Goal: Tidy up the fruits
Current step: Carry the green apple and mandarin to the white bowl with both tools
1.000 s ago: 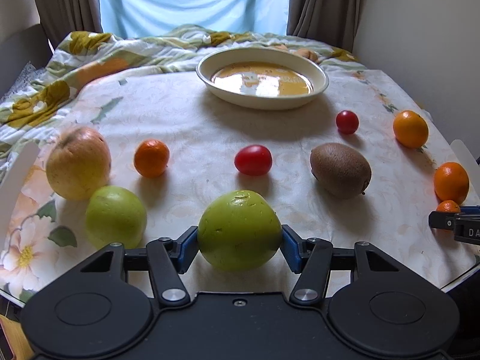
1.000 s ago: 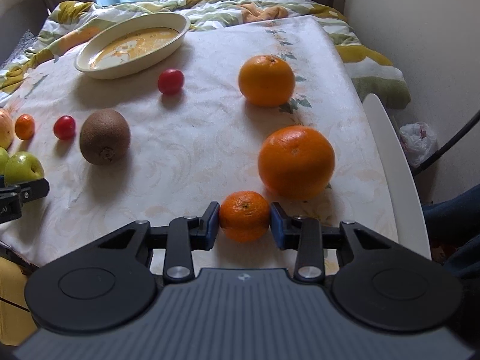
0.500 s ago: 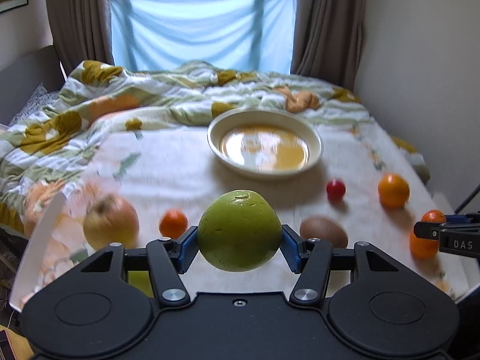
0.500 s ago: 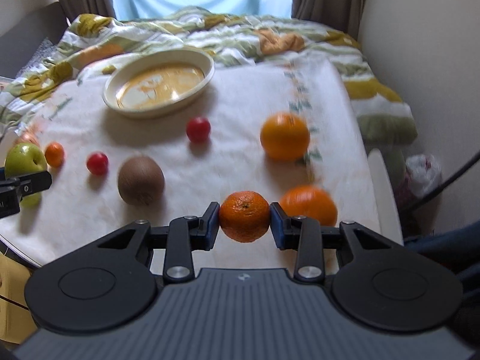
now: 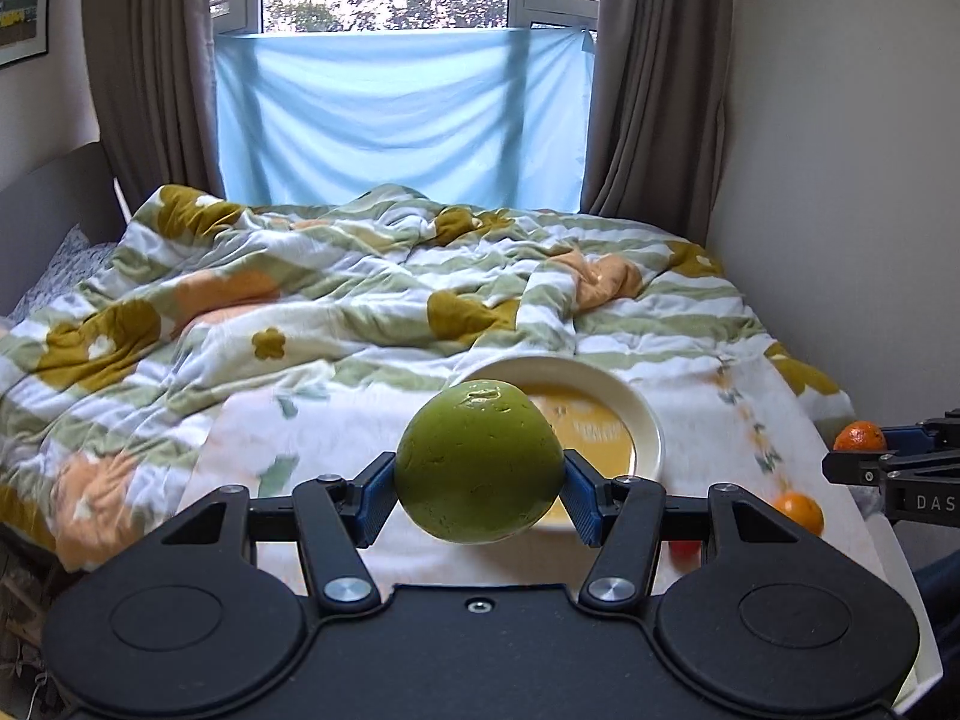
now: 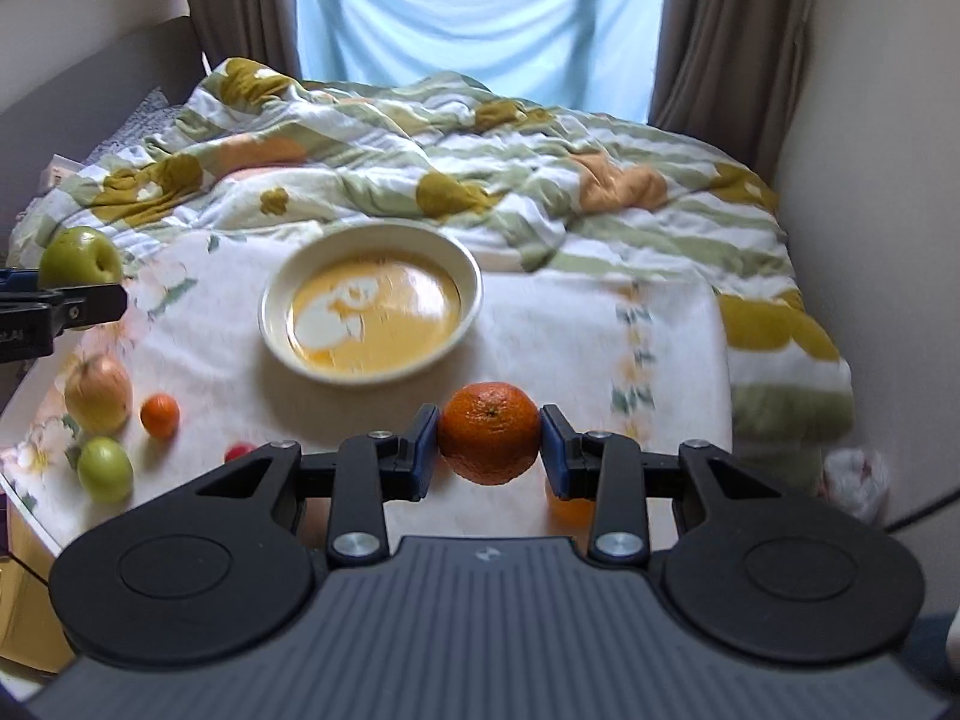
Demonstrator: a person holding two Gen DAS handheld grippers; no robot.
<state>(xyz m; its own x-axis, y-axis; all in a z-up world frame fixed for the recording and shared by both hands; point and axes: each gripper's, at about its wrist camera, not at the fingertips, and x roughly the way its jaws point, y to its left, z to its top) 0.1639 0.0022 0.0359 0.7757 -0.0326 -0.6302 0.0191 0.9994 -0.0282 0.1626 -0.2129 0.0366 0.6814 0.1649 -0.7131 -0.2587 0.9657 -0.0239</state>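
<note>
- Left wrist view: left gripper [image 5: 478,495] pinches the green apple [image 5: 478,459] across its widest part w/ both blue pads, held in the air above the table [image 5: 384,420]. The plate [image 5: 645,420] sits just beyond the apple, partly hidden by it. At the right edge, the right gripper [image 5: 864,450] w/ its mandarin [image 5: 859,437]; a loose orange [image 5: 798,511] lies on the table below.
- Right wrist view: right gripper [image 6: 489,443] pinches the mandarin [image 6: 489,432] at its middle, lifted, w/ the plate [image 6: 474,282] ahead and lower. Left gripper [image 6: 60,306] at the far left w/ the green apple [image 6: 81,256]. Still on the table [image 6: 600,348]: a yellowish apple [image 6: 98,394], small orange [image 6: 160,415], small green apple [image 6: 104,469], red tomato [image 6: 239,452] half hidden.
- Step, prob.: carry both fruits to the plate. Tips: bring each in low over the rim, one at a time so the grippers don't collide; set the fruit on the plate floor before spreading the fingers — round fruit rolls; apple is heavy, keep the grip level.
</note>
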